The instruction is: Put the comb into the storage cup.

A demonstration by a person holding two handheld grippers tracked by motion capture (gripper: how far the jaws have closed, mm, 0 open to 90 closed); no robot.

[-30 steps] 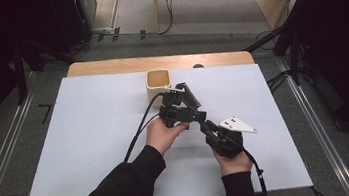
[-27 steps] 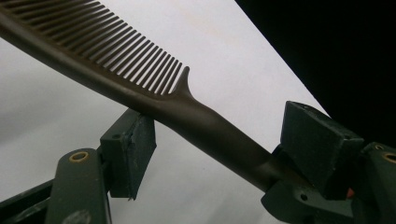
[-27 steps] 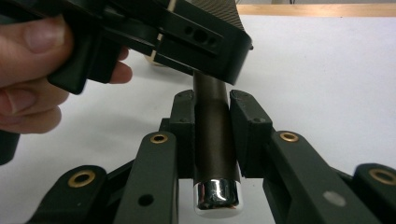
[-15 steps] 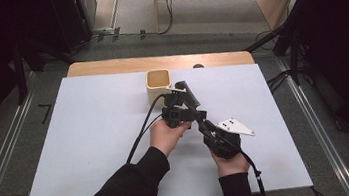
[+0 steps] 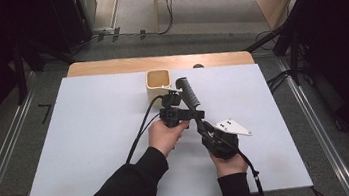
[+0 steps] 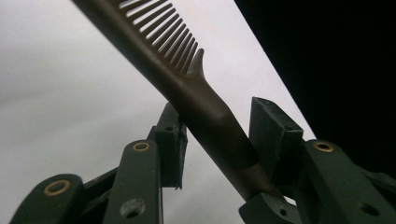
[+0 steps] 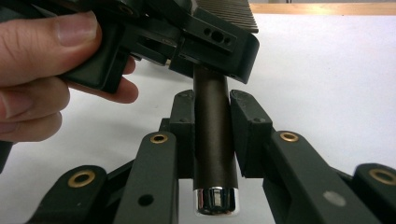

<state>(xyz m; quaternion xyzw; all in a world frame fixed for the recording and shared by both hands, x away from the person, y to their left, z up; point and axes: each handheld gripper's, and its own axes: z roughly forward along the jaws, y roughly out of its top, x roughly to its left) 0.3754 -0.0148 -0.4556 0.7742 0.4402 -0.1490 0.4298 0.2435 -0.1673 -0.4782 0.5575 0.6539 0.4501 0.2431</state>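
A dark brown comb [image 5: 188, 92] slants up over the white table top [image 5: 92, 138], teeth end toward a tan cup [image 5: 158, 80]. My right gripper [image 5: 206, 127] is shut on its round handle [image 7: 212, 154], which ends in a chrome cap. My left gripper [image 5: 177, 111] sits farther up the same handle, just below the teeth. In the left gripper view the handle [image 6: 205, 116] crosses slantwise between the two pads [image 6: 173, 144], with a gap showing beside it, so my left gripper [image 6: 217, 140] looks open around it. Its body [image 7: 205, 42] hangs right above my right gripper [image 7: 212, 126].
The square tan cup stands at the far middle of the table, close behind the comb's tip. A wooden strip [image 5: 158, 62] runs along the far edge. Dark floor and rails surround the table. Bare white surface lies to the left and right of the hands.
The right hand has drifted slightly left, toward the left hand. The comb stays in the right gripper and the left gripper stays around the handle.
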